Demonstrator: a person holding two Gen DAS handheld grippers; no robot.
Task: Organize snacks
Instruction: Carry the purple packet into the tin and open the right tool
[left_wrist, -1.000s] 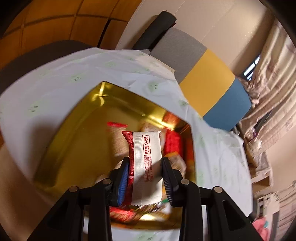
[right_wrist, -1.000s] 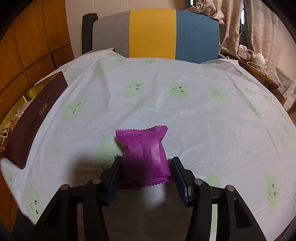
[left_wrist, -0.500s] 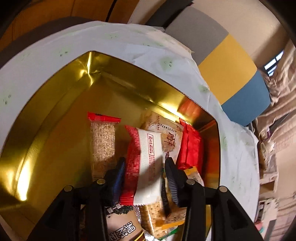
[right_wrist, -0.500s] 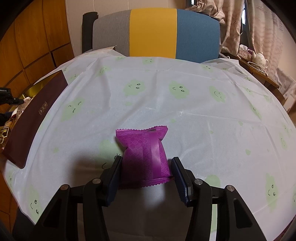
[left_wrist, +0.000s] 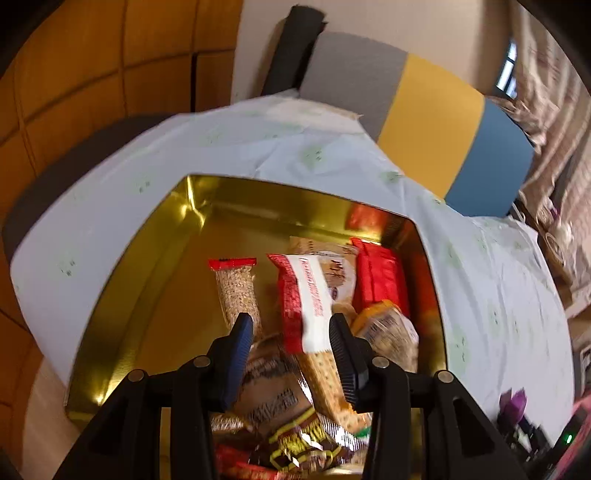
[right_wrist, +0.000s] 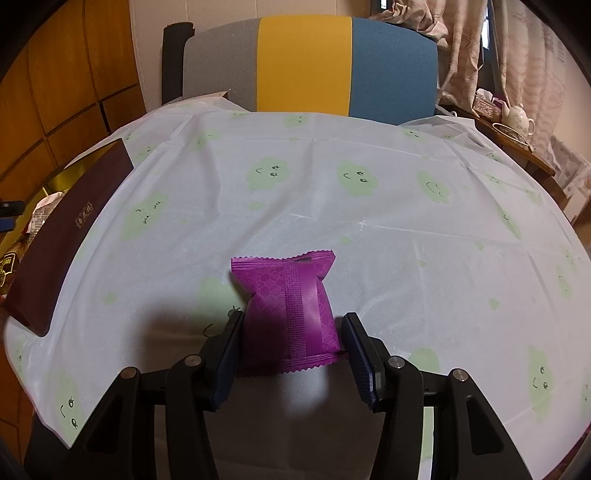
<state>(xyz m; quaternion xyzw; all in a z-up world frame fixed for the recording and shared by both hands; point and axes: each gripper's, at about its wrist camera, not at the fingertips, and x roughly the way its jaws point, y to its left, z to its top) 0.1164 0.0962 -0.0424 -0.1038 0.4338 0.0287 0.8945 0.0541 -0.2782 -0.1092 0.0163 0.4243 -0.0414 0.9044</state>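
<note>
Releasing into the shiny gold rectangular tin (left_wrist: 155, 258) with the left gripper (left_wrist: 290, 325): jaws just opened to a moderate gap, pads clear of the red-and-white foil snack packet (left_wrist: 306, 295), which shows between them but lies loose in the tin. Rests there on top of other wrappers, beside a clear-wrapped grain bar with a red end (left_wrist: 236, 291) and a plain red packet (left_wrist: 380, 277).

Holding a purple crimped-foil snack packet (right_wrist: 291, 295) in the right gripper (right_wrist: 291, 325), at a middling width with the pads against its sides, above the pale tablecloth with green cloud faces (right_wrist: 369, 192). Looks like the last loose snack on the cloth, well apart from the tin, whose dark brown outer wall (right_wrist: 70, 229) shows at the left edge of the right wrist view.

To finish this step well:
- Lift the left gripper straight out, jaws kept apart, so as not to snag the crimped edge and drag the packet back up.
- Clear the tin before bringing in the purple packet; probably too crowded for both tools at once.
- Aim for the bare gold floor on the tin's open side rather than the heap.
- Grip lightly: soft foil, likely crushable contents.
</note>
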